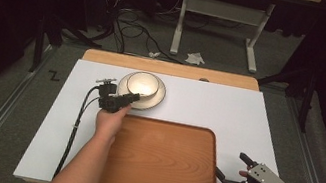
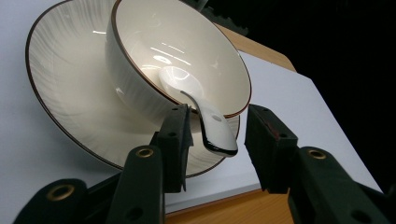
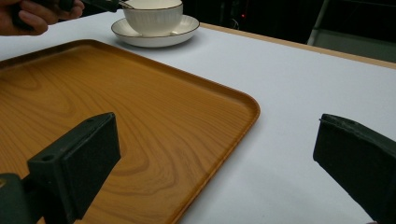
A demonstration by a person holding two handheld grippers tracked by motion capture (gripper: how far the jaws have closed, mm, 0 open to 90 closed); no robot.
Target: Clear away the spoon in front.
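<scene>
The spoon [image 2: 205, 112] lay in the bowl [image 2: 187, 51], its scoop down inside and its handle sticking out over the rim. The bowl stood on a saucer [image 2: 60, 79] near the far edge of the table [image 1: 229, 108], a little left of centre.

The left gripper [image 2: 215, 133] had its jaws on either side of the handle tip: the left one looked to be touching it or just beside it, the right one stood apart, so nothing was pinched yet. A close that landed only on that glossy tip could probably let the spoon slip or lever up, and a push might slide the bowl on the saucer.

The left forearm reached forward past the near-left corner of the wooden tray [image 1: 163, 162], the gripper held roughly level. The right gripper [image 3: 219, 154] rested by the near right corner, jaws spread wide over the tray's edge.
</scene>
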